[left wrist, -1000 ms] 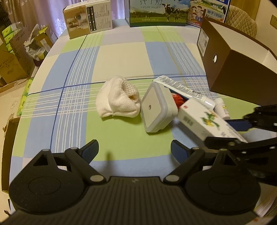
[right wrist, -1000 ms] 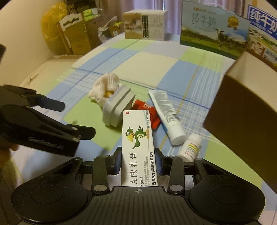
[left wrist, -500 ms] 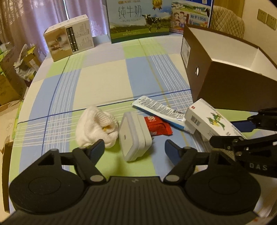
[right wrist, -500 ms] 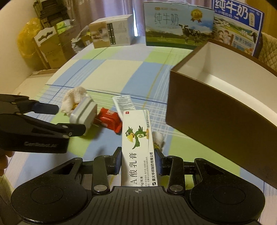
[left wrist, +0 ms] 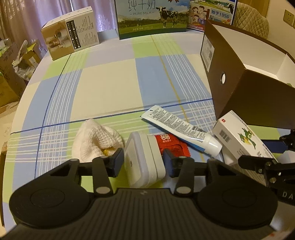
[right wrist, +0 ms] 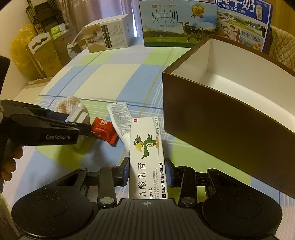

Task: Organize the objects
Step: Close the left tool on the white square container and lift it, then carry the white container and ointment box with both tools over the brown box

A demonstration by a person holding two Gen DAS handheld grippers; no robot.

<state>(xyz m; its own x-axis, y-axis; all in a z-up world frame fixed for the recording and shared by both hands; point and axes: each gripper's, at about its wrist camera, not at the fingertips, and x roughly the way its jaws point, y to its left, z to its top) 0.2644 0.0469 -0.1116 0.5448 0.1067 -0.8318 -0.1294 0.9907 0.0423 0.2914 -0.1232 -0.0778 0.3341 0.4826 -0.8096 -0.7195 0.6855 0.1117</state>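
Observation:
My left gripper (left wrist: pixel 143 162) is shut on a white square container (left wrist: pixel 142 166) that rests on the checked tablecloth; its pads press both sides. Behind the container lie a white knitted cloth (left wrist: pixel 94 138), a red packet (left wrist: pixel 171 144) and a white tube (left wrist: pixel 180 127). My right gripper (right wrist: pixel 146 171) is shut on a white ointment box with a green parrot (right wrist: pixel 147 153), held above the table just left of an open brown box with a white inside (right wrist: pixel 221 114). In the left wrist view the ointment box (left wrist: pixel 237 136) sits in front of that brown box (left wrist: pixel 248 96).
Two milk cartons (left wrist: pixel 153 16) and a brown-and-white product box (left wrist: pixel 71 31) stand along the table's far edge. Cardboard boxes (right wrist: pixel 46 53) are stacked beyond the left edge. A person's hand (right wrist: pixel 9 166) holds the left gripper (right wrist: pixel 73 123). A quilted chair back (left wrist: pixel 252 20) stands behind the brown box.
My left gripper moved forward and its fingers narrowed from wide open onto the white container. My right gripper carried the ointment box up and toward the brown box.

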